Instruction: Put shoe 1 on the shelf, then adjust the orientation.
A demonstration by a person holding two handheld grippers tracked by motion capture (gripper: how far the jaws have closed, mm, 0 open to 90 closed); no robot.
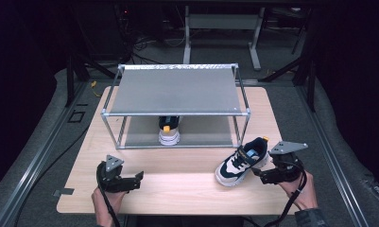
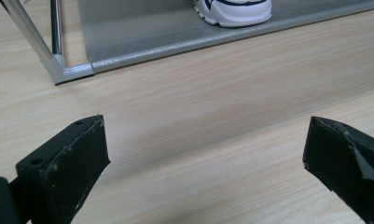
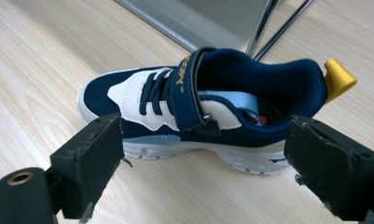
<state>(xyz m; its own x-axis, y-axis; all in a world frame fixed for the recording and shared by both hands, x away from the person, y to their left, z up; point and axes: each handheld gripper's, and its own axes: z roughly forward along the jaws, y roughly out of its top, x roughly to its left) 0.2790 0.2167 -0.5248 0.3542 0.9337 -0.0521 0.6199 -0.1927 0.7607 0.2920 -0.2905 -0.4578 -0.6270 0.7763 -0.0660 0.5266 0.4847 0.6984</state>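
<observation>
While one navy-and-white shoe [image 1: 240,162] with a yellow heel tab lies on the table [image 1: 177,189] before the right gripper [image 3: 198,163], its jaws spread and clear, a second shoe [image 1: 169,131] sits under the rack [image 1: 177,90]; the left gripper [image 2: 205,154] gapes empty.

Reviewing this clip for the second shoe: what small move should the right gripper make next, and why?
Probably ease the right gripper down and forward so its fingers straddle the navy shoe, then close. Its jaws stand open, nothing between them, and this shoe sits on the table outside the rack, where the other shoe already sits.
</observation>
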